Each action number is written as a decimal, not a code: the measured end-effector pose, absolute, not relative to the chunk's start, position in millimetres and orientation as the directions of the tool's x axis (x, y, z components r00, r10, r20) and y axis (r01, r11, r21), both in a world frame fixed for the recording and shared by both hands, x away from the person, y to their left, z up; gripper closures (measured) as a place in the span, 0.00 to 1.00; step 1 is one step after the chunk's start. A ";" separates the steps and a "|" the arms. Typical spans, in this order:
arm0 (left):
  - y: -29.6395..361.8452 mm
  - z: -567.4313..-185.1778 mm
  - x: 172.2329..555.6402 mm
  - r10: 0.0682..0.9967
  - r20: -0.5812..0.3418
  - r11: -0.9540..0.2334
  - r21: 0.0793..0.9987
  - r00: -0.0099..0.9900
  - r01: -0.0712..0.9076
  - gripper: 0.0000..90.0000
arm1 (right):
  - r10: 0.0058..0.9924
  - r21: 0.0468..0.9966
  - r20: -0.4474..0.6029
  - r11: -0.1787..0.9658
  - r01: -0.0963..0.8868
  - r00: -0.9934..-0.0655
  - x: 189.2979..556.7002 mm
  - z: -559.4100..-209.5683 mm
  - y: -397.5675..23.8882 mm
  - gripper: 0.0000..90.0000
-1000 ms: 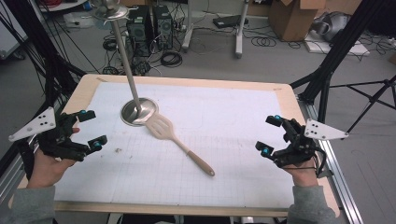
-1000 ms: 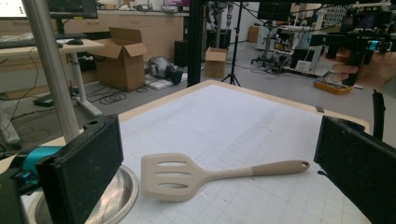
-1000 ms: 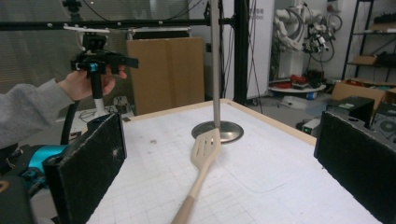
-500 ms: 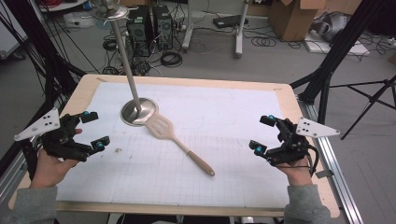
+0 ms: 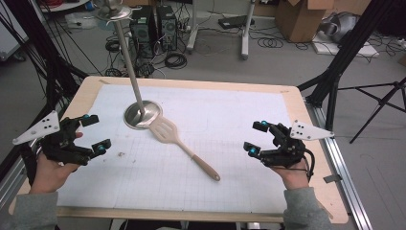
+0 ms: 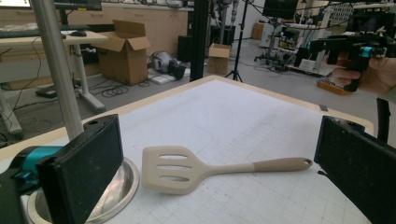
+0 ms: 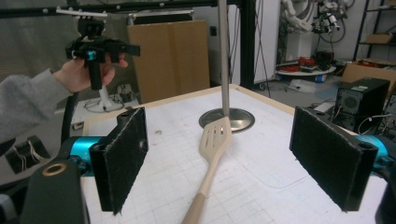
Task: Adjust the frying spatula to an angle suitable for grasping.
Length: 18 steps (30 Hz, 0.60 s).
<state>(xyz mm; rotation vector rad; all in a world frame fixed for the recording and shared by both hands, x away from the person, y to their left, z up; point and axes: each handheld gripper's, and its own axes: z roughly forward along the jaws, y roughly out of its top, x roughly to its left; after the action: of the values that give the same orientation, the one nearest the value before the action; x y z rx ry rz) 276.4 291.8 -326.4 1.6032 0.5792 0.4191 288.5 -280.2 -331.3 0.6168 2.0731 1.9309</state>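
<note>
At the left edge of the table (image 5: 306, 201), the left tool (image 5: 91, 134) is held above the white gridded mat (image 5: 230, 124), its jaws spread wide with nothing between them. In the left gripper view the two black pads stand far apart at either side, and the spatula lies on the mat ahead of them, in the gap between but not touching either.

Just right of that tool, a round metal stand base (image 5: 141, 115) sits on the mat with a slim metal pole (image 5: 128, 52) rising from it. The beige slotted spatula (image 5: 184, 147) lies flat near the middle of the mat, its slotted head just beside the base, seemingly touching its rim, and its handle running diagonally toward the near right. It lies well apart from both tools, roughly between them, somewhat nearer the left one.

At the right side, the right tool (image 5: 256, 138) is held over the mat's right edge, jaws likewise wide open and empty. In the right gripper view the spatula's handle points toward the camera between the two pads, with the head farther off against the base.
</note>
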 end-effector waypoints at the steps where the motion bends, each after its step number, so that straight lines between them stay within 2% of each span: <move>1: 291.5 -326.9 276.6 0.591 -0.067 -0.056 0.991 0.804 0.124 0.02 | 0.448 0.988 0.117 0.035 0.148 -0.886 289.2 -332.0 -279.7 0.31; 5: 291.5 -327.9 276.6 0.592 -0.069 -0.059 0.990 0.803 0.128 0.02 | 0.435 0.985 0.131 0.043 0.166 -0.891 291.0 -335.1 -274.5 0.45; 6: 291.8 -328.0 276.5 0.591 -0.068 -0.059 0.990 0.804 0.128 0.02 | 0.435 0.985 0.131 0.043 0.166 -0.891 291.0 -335.1 -274.5 0.45; 7: 292.3 -328.0 276.3 0.592 -0.069 -0.058 0.990 0.803 0.128 0.02 | 0.438 0.984 0.117 0.072 0.164 -0.891 290.8 -336.5 -270.6 0.51; 10: 293.9 -327.9 275.5 0.594 -0.070 -0.052 0.991 0.801 0.126 0.02 | 0.436 0.981 0.090 0.115 0.155 -0.895 291.7 -338.5 -265.1 0.58; 13: 294.8 -327.9 275.0 0.595 -0.072 -0.049 0.991 0.800 0.126 0.02 | 0.435 0.981 0.090 0.114 0.154 -0.896 292.0 -340.0 -262.7 0.63; 14: 294.5 -328.1 274.8 0.597 -0.074 -0.046 0.991 0.799 0.126 0.02 | 0.435 0.981 0.095 0.110 0.157 -0.895 292.4 -341.7 -260.8 0.69; 15: 294.2 -328.4 274.8 0.597 -0.075 -0.047 0.991 0.799 0.128 0.02 | 0.435 0.981 0.095 0.110 0.157 -0.895 292.4 -341.7 -260.8 0.69; 17: 293.7 -328.5 274.4 0.596 -0.071 -0.052 0.990 0.800 0.127 0.02 | 0.443 0.981 0.087 0.115 0.153 -0.892 293.2 -344.0 -258.9 0.77; 18: 293.6 -328.7 274.3 0.595 -0.070 -0.053 0.991 0.801 0.126 0.02 | 0.443 0.981 0.087 0.115 0.153 -0.892 293.2 -344.0 -258.9 0.77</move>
<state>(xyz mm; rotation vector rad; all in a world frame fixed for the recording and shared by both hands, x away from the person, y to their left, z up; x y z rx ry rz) 274.3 293.6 -328.7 1.6025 0.5862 0.4190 293.2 -258.9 -344.0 0.5921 2.1633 1.8584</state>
